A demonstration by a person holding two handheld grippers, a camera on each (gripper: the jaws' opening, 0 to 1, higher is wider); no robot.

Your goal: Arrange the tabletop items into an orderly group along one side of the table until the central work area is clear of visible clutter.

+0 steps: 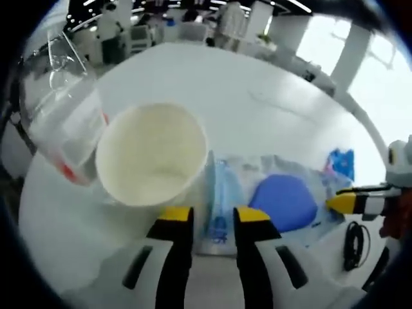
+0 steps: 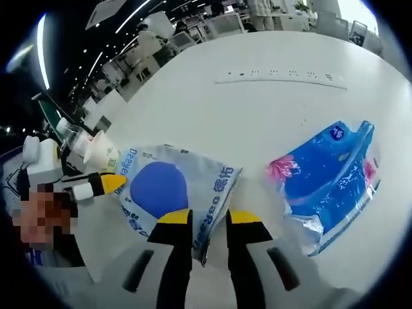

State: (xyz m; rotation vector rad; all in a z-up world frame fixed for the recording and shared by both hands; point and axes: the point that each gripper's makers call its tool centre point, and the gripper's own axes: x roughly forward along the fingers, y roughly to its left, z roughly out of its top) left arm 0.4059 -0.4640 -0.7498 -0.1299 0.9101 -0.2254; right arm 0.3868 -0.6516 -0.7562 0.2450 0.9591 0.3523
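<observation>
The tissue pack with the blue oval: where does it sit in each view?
Left gripper view: tissue pack lies lower right, just beyond the left tongs.
Right gripper view: it lies lower centre-left, just beyond the right tongs.
Shared landmark: the white cup.

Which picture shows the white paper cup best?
The left gripper view. There the white cup is big and close, tipped so you look into its mouth, just past the left gripper. In the right gripper view the cup is small and far off at the left edge.
</observation>
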